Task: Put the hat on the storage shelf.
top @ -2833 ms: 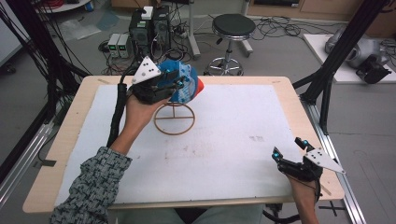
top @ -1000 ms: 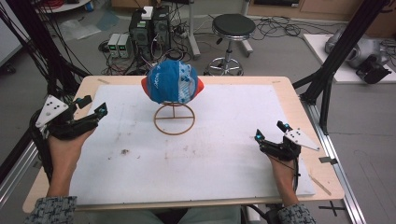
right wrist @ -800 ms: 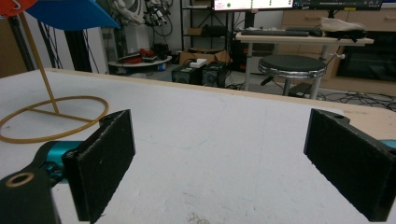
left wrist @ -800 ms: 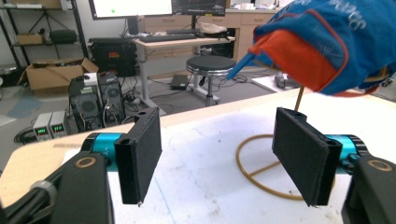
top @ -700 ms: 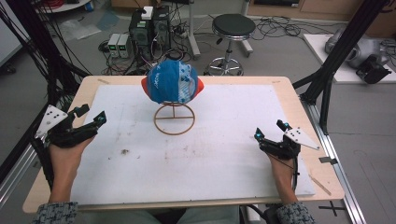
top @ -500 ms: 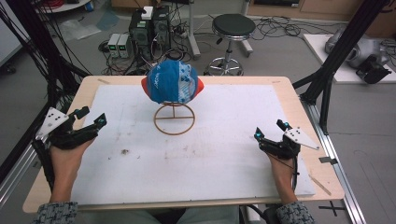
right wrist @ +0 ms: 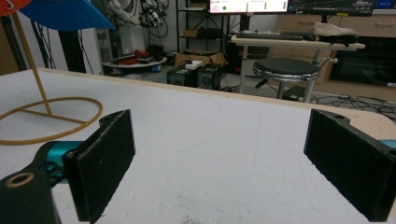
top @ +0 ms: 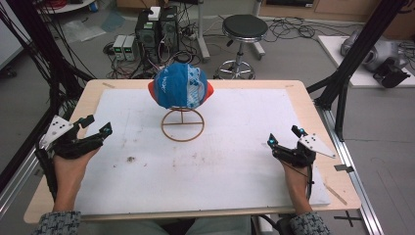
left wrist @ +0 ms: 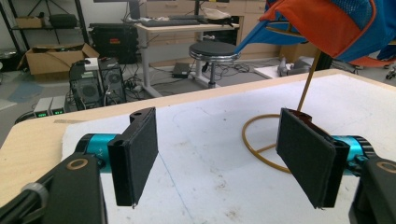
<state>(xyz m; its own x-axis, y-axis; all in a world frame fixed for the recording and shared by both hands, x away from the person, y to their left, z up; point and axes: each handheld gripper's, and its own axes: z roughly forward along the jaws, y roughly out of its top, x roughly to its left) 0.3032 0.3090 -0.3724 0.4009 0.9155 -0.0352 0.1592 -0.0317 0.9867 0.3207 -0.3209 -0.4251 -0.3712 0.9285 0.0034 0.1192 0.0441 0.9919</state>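
left gripper [top: 98, 127]: jaws wide apart after just opening, nothing between them, at table's left edge | right gripper [top: 284, 136]: jaws spread, empty, at right edge | blue-and-orange cap [top: 180, 87]: sits on wire stand [top: 183, 125], mid-table, well apart from both | writing: white print on cap unreadable

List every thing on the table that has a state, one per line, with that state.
cap: set on top of the stand, off the table
stand: upright, ring base flat on the mat
left gripper: open, nothing between its fingers, which have just been opening
right gripper: open, holding nothing
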